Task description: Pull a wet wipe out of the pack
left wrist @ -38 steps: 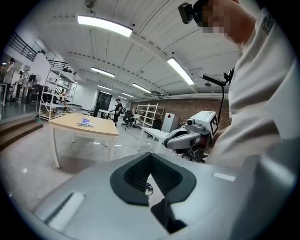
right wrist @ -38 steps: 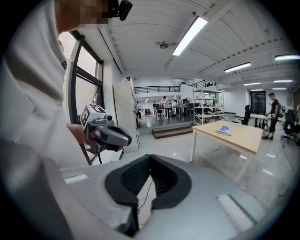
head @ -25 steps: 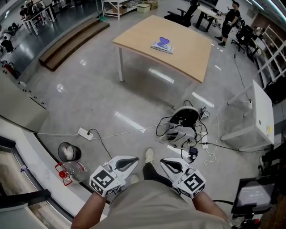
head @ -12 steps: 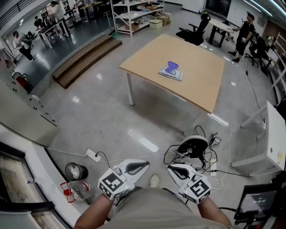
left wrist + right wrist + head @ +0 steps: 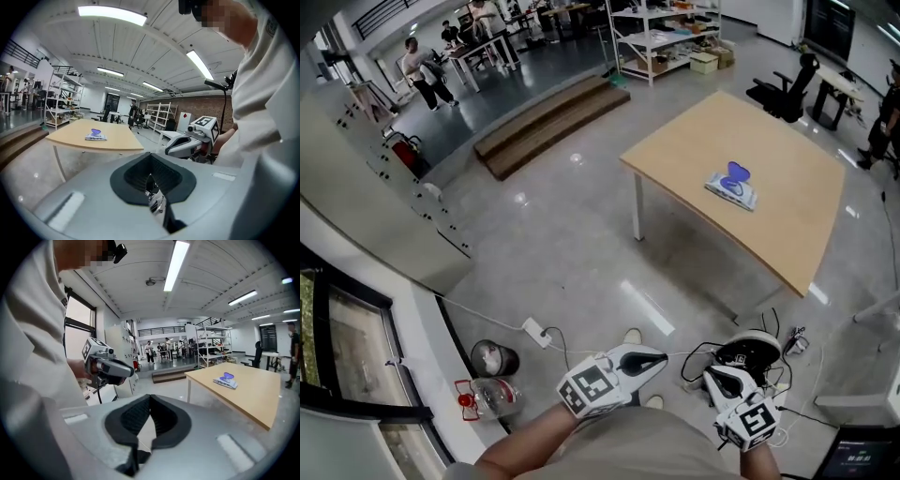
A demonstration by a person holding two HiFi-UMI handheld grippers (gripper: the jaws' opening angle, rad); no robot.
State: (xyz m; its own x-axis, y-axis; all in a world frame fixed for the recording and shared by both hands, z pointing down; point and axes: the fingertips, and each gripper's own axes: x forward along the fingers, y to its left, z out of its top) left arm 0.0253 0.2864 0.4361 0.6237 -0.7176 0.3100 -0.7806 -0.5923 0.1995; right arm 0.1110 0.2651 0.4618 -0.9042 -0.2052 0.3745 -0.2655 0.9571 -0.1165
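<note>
My left gripper (image 5: 659, 357) and right gripper (image 5: 717, 373) hang close in front of my body, above the glossy grey floor (image 5: 572, 253), well apart from the table. Both pairs of jaws are closed, pad tips touching, with nothing between them. A tangle of black and white cables (image 5: 741, 352) lies below the right one, and a white power strip (image 5: 536, 332) lies off to the left. Farther off stands the light wooden table with white legs (image 5: 694, 141). The flat white wet wipe pack with a blue lid (image 5: 732, 190) lies near the table's middle, clear of every edge.
</note>
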